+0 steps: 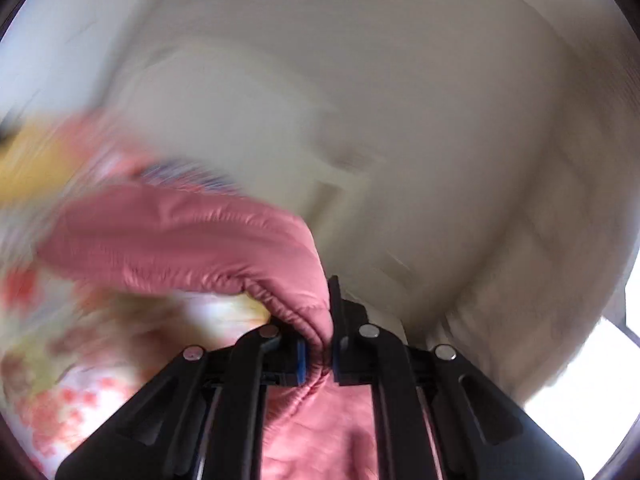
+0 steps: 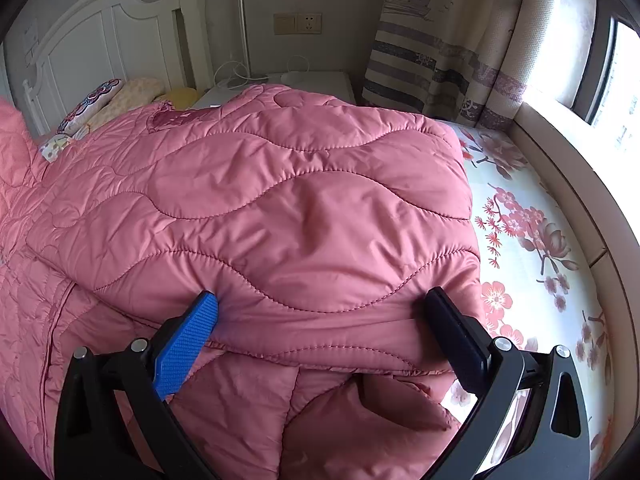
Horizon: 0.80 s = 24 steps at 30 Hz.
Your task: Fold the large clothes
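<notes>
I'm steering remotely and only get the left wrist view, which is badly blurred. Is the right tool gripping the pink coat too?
Observer: No. The right tool is open, its fingers set wide over a folded edge of the pink quilted coat without pinching it.
Operator: Where does the rest of the coat lie?
Observer: Spread on a bed with a floral sheet; the top layer is already folded over.
Operator: My left tool is shut on a pink fold. Anything beyond the coat?
Observer: A white headboard, pillows and a nightstand at the far end.
</notes>
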Tool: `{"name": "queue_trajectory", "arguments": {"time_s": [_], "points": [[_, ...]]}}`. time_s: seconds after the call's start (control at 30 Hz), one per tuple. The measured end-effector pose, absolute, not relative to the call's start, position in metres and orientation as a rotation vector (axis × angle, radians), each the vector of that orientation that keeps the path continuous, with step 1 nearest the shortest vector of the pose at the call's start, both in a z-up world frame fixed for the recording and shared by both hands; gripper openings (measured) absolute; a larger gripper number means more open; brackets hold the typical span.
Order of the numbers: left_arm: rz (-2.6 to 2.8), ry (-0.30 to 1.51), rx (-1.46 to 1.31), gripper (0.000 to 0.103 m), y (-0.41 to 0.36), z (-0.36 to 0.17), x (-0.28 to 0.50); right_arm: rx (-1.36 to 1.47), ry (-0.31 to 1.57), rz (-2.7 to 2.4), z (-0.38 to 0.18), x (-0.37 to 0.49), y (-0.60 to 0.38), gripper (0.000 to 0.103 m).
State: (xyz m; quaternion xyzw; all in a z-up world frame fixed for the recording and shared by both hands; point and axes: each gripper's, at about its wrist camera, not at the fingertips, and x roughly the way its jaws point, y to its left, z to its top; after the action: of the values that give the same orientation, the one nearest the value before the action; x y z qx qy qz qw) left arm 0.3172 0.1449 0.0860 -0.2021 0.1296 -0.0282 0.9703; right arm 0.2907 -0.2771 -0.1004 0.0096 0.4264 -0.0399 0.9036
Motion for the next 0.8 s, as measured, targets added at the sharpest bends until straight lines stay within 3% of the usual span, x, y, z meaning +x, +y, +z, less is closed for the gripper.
{"name": "queue_trajectory", "arguments": {"time_s": [0.03, 0.1, 0.13, 0.17, 0.3, 0.43, 0.53, 0.7, 0.8], "points": [[-0.133, 0.280, -0.282, 0.012, 0.096, 0.091, 0.319, 0.022, 0.880, -0.081, -0.100, 0.291, -0.277, 0.099], [-0.264, 0.348, -0.125, 0.035, 0.021, 0.078, 0.321, 0.028, 0.877, -0.077, -0.100, 0.290, -0.278, 0.099], [-0.325, 0.411, -0.057, 0.064, -0.017, 0.061, 0.324, 0.033, 0.875, -0.075, -0.100, 0.290, -0.278, 0.099], [-0.364, 0.474, 0.006, 0.085, -0.049, 0.039, 0.326, 0.036, 0.874, -0.073, -0.100, 0.290, -0.278, 0.099], [-0.456, 0.685, 0.158, 0.088, -0.117, -0.038, 0.324, 0.036, 0.873, -0.070, -0.100, 0.289, -0.279, 0.099], [-0.439, 0.635, 0.144, 0.088, -0.106, -0.035, 0.313, 0.043, 0.869, -0.064, -0.100, 0.289, -0.281, 0.099], [-0.374, 0.536, 0.039, 0.101, -0.050, -0.011, 0.315, 0.040, 0.868, -0.066, -0.100, 0.289, -0.280, 0.099], [-0.052, 0.613, -0.186, 0.098, 0.070, -0.022, 0.344, 0.043, 0.863, -0.066, -0.100, 0.288, -0.281, 0.099], [0.034, 0.686, -0.279, 0.088, 0.110, -0.049, 0.352, 0.074, 0.834, -0.059, -0.095, 0.282, -0.284, 0.099]]}}
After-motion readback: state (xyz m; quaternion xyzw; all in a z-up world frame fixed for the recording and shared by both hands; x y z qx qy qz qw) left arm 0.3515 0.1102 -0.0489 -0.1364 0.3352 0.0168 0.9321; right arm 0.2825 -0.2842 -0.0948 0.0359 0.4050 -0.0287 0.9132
